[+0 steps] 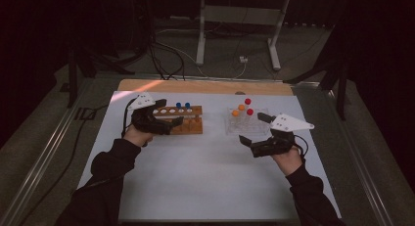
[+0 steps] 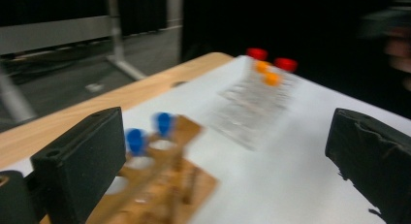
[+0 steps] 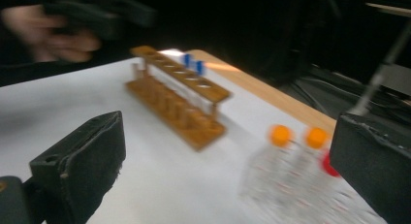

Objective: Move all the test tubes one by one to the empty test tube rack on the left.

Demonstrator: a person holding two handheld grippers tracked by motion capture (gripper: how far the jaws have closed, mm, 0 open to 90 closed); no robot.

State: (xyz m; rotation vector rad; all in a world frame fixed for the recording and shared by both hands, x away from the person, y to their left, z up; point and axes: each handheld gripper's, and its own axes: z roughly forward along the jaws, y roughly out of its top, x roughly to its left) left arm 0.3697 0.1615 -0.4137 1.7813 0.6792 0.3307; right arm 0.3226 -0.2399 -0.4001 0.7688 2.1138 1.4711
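Note:
A wooden tube rack [image 1: 185,122] stands at the left of the white table top, with two blue-capped tubes [image 1: 182,105] in its far end. To its right stands a clear rack [image 1: 241,122] that holds orange-capped and red-capped tubes [image 1: 245,107]. My left gripper [image 1: 171,113] hovers over the wooden rack's near end, open, with nothing between its jaws. The left gripper view is blurred and has the blue caps [image 2: 135,139] just beyond one jaw. My right gripper [image 1: 252,128] stands open and empty just in front of the clear rack [image 3: 286,180], with the orange caps [image 3: 281,135] close ahead.
The white sheet [image 1: 205,177] covers a wooden table whose far edge [image 1: 195,85] is bare. Beyond it are the legs of a metal stand [image 1: 235,35] and cables on the floor. The room around is dark.

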